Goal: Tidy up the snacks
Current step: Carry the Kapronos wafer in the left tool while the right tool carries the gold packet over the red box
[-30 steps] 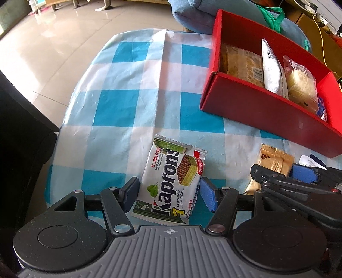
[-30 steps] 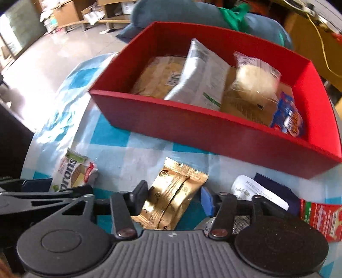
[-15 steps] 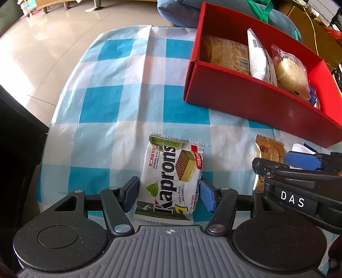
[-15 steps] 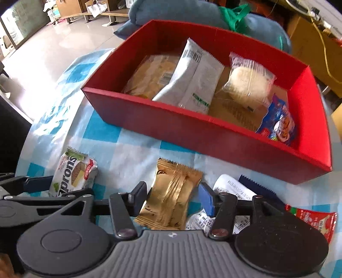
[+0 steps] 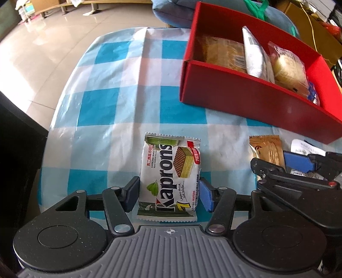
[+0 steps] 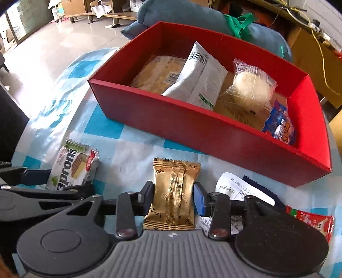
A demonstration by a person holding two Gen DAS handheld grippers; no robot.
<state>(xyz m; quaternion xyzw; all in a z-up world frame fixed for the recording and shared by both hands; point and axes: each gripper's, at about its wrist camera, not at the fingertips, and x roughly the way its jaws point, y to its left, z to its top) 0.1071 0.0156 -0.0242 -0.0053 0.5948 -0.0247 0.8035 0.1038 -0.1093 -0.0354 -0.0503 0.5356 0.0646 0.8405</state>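
Note:
My left gripper (image 5: 168,193) is shut on a white and green Kaprons wafer pack (image 5: 170,175), its pads pressing both sides of the pack. My right gripper (image 6: 173,197) is shut on a gold snack packet (image 6: 174,192). Both packs are over the blue checked tablecloth (image 5: 119,89), in front of a red box (image 6: 192,126). The box holds several snacks: a tan pack (image 6: 158,72), a white bag (image 6: 198,83), a clear-wrapped cake (image 6: 249,87) and a blue packet (image 6: 280,126). The Kaprons pack also shows in the right wrist view (image 6: 72,164), the gold packet in the left wrist view (image 5: 267,149).
A white packet (image 6: 233,189), a dark blue packet (image 6: 260,186) and a red packet (image 6: 310,220) lie on the cloth to the right of the gold one. A blue cushion (image 6: 177,15) sits behind the box. The table's left edge drops to tiled floor (image 5: 42,42).
Both grippers have closed: the left pads now press the Kaprons pack and the right pads press the gold packet. Both views have pulled back a little from the red box.

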